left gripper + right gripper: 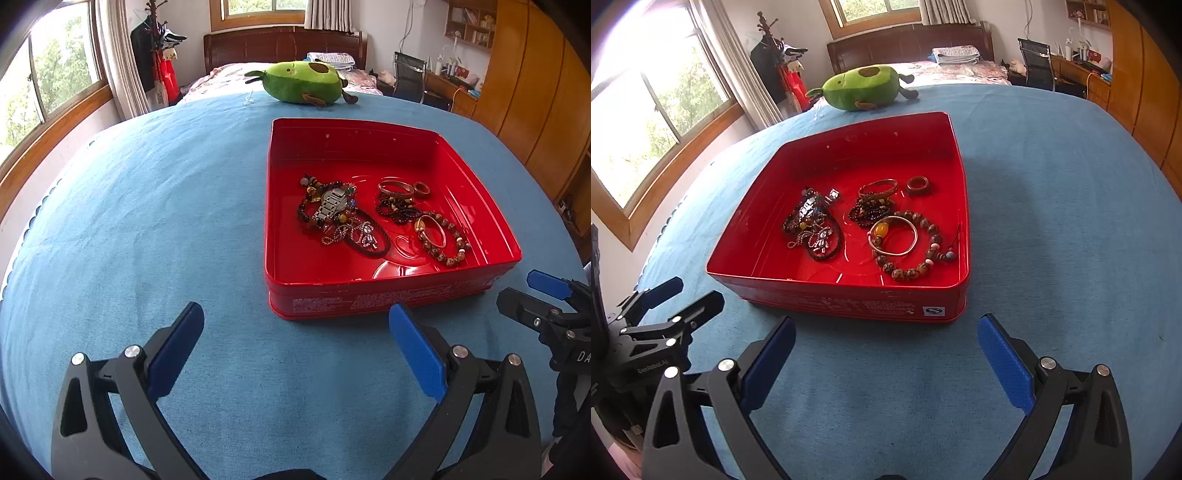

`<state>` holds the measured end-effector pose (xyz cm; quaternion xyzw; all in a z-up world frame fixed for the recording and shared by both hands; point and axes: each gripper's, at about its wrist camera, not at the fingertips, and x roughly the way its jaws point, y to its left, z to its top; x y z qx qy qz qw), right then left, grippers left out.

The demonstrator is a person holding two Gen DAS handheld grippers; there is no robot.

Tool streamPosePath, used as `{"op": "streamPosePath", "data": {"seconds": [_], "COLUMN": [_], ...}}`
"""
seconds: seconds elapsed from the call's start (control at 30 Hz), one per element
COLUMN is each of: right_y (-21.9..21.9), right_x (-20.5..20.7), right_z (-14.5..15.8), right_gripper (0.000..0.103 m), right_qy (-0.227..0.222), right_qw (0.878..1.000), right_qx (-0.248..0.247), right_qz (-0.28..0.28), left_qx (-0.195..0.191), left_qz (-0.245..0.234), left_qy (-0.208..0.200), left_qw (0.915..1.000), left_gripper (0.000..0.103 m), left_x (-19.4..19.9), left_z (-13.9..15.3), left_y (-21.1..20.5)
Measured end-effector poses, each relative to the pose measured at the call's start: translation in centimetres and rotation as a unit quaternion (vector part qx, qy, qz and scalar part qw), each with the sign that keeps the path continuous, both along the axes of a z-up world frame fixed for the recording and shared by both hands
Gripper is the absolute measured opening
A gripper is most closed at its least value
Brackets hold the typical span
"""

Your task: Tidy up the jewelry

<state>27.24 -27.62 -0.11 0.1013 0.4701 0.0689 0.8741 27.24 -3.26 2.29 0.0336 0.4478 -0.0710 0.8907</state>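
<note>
The left claw (295, 325) gapes wide and empty above the blue worktop (147, 221); the right claw (886, 332) likewise; the red tin (849, 147) sits just beyond both, holding a beaded bracelet (916, 266), a watch (332, 205) and a ring (918, 184).

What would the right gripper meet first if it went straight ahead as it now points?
Probably the near wall of the open red metal tin. The right gripper is open and empty over blue cloth; depth is unclear.

red tin (391, 295) side print too small to read, tangled jewelry (332, 210) pieces overlapping
</note>
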Motion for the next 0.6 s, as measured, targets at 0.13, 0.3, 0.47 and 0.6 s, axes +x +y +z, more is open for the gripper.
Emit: {"op": "streamPosePath", "data": {"seconds": [0.13, 0.3, 0.47, 0.6], "right_y": [0.03, 0.04, 0.04, 0.05], "right_x": [0.04, 0.07, 0.07, 0.07], "right_z": [-0.04, -0.04, -0.07, -0.06], "right_gripper": [0.099, 0.099, 0.099, 0.099], "right_qy": [0.000, 0.000, 0.000, 0.000], "right_qw": [1.000, 1.000, 1.000, 1.000], "right_qx": [-0.001, -0.001, -0.002, -0.002], "right_qz": [0.000, 0.000, 0.000, 0.000], "left_qx": [0.000, 0.001, 0.001, 0.001], "left_qz": [0.000, 0.000, 0.000, 0.000], "left_qy": [-0.001, -0.001, 0.000, -0.001], "left_qw": [1.0000, 1.0000, 1.0000, 1.0000], "left_gripper": [0.100, 0.100, 0.100, 0.100], "left_x": [0.00, -0.11, -0.12, -0.14], "left_z": [0.02, 0.02, 0.03, 0.00], "left_y": [0.00, -0.05, -0.03, -0.05]}}
